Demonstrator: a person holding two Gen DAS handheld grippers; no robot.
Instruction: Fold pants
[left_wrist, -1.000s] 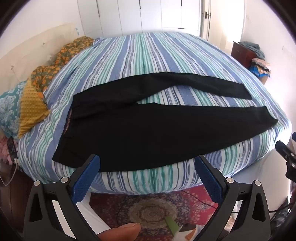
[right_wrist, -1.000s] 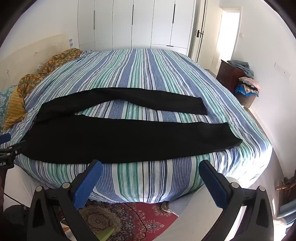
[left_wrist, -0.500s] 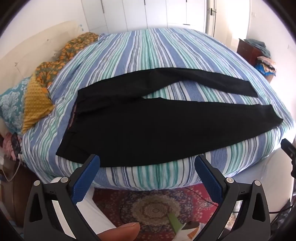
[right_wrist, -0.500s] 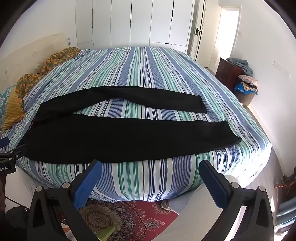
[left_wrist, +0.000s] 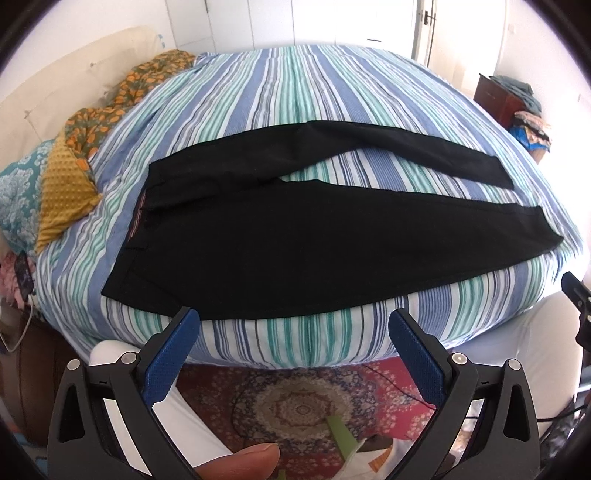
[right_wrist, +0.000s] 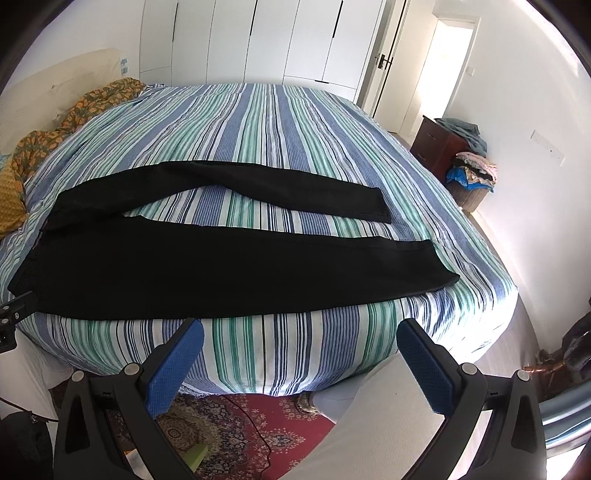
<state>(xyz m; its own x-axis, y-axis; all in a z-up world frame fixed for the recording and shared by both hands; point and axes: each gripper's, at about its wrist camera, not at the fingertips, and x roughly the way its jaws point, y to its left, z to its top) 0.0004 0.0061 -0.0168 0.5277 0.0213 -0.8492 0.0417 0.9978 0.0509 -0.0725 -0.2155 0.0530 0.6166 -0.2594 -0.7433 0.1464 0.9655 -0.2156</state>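
Observation:
Black pants (left_wrist: 303, 243) lie flat across the striped bed (left_wrist: 295, 92), waistband at the left, both legs spread apart and pointing right. They also show in the right wrist view (right_wrist: 221, 269). My left gripper (left_wrist: 295, 325) is open and empty, held just short of the near bed edge, below the pants' near leg. My right gripper (right_wrist: 301, 336) is open and empty too, in front of the bed edge below the near leg's middle. Neither touches the fabric.
Yellow and orange patterned pillows (left_wrist: 74, 155) lie at the bed's left end. A red patterned rug (left_wrist: 303, 402) covers the floor below. A dark wooden chest with clothes (right_wrist: 458, 151) stands at the right wall. White wardrobe doors (right_wrist: 258, 40) are behind the bed.
Both grippers have moved closer to the bed, so the pants fill more of each view. The pants have not moved and both grippers stay open.

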